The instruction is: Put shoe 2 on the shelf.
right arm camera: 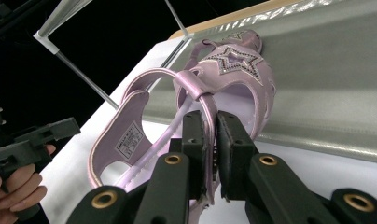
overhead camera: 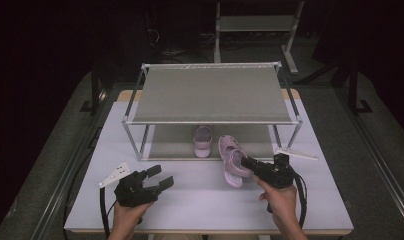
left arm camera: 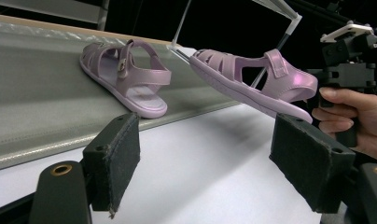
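From up high my right tool [overhead camera: 250, 164] is clamped on the heel strap of a pink sandal [overhead camera: 232, 161], which sits tilted just in front of the rack [overhead camera: 212, 92], right of centre. My right tool's own camera gets what the overhead can't: the pads pinched tight on the thin strap [right arm camera: 210, 119], a star on the toe [right arm camera: 236, 61], and the label inside the sole. The left tool's camera catches the sandal from the side, sole clear off the tabletop [left arm camera: 200, 172] (toe pointing at the shelf).

My left tool [overhead camera: 159, 178] rests near the tabletop's near left corner, jaws wide with nothing in them.

The second sandal [overhead camera: 203, 140] is parked on the rack's lower shelf [overhead camera: 167, 145], just left of the held one. The top shelf hangs over it, and a rack leg [overhead camera: 277, 135] stands close on the right.

White tabletop, dark room, another frame [overhead camera: 255, 25] far behind.
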### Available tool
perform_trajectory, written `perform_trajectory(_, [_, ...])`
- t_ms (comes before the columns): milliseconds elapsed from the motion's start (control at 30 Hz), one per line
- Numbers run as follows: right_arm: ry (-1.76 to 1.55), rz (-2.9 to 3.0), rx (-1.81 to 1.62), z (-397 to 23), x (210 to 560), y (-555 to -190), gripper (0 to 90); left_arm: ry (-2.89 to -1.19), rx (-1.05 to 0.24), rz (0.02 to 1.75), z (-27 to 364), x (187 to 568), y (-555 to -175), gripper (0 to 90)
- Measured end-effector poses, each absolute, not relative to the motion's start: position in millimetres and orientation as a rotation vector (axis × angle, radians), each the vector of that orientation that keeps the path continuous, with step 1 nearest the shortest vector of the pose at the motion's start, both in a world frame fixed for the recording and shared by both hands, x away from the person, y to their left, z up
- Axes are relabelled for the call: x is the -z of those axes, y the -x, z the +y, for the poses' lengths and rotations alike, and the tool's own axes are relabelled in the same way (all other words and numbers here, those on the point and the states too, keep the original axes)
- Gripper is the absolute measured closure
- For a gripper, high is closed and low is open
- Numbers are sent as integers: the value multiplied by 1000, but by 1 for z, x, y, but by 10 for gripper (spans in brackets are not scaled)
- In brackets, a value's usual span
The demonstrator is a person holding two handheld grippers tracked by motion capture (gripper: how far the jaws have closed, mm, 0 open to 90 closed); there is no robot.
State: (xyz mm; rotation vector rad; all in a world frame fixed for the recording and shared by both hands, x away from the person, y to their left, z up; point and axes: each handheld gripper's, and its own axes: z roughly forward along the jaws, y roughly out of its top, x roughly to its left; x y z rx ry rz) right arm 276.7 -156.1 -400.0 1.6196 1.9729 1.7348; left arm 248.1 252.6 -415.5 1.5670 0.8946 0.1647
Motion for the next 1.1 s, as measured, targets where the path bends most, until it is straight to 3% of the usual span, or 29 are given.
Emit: perform_trajectory(1100, [-1682,1879,-1727,-136,414,-306,815,-1564,-164,893,254,415,-248,238])
